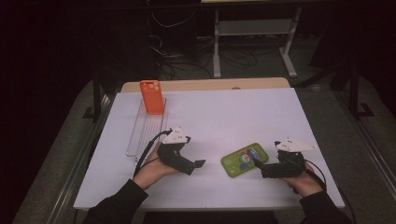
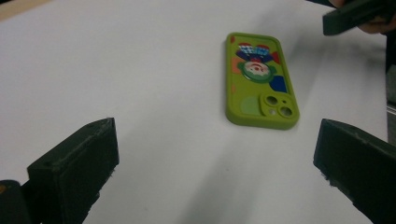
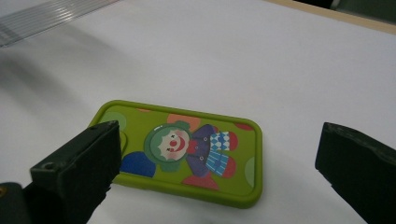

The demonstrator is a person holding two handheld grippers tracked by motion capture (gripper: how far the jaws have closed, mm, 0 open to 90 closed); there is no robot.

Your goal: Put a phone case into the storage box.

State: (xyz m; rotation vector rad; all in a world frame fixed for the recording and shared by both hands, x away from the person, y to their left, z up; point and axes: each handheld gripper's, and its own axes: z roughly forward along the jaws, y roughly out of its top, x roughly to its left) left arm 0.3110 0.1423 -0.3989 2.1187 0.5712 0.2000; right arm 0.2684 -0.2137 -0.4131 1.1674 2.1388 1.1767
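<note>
**A:** So what's the setup looking like on your end?

**B:** I'm running both tools over a white sheet on the table (image 1: 210,121), with a strip of bare wood showing at the far edge. The green phone case (image 1: 244,159) lies flat, clown print up, near the front right of the sheet. My right tool (image 1: 259,167) is right at it, jaws spread wide on either side of the case's near end and not closed on anything. The left tool (image 1: 198,164) sits well apart from the case, jaws also wide open, just pointing at it across bare sheet.

**A:** Anything else on there?

**B:** A clear ridged tray (image 1: 147,128) along the left side, with an orange phone case (image 1: 152,97) standing up at its far end. I think it's leaning on the tray's end wall, but it's too dim back there to be sure.

**A:** And the room?

**B:** Dark. Cables (image 1: 187,56) tangled on the floor behind the table, plus the white legs of a stand (image 1: 254,37).
</note>
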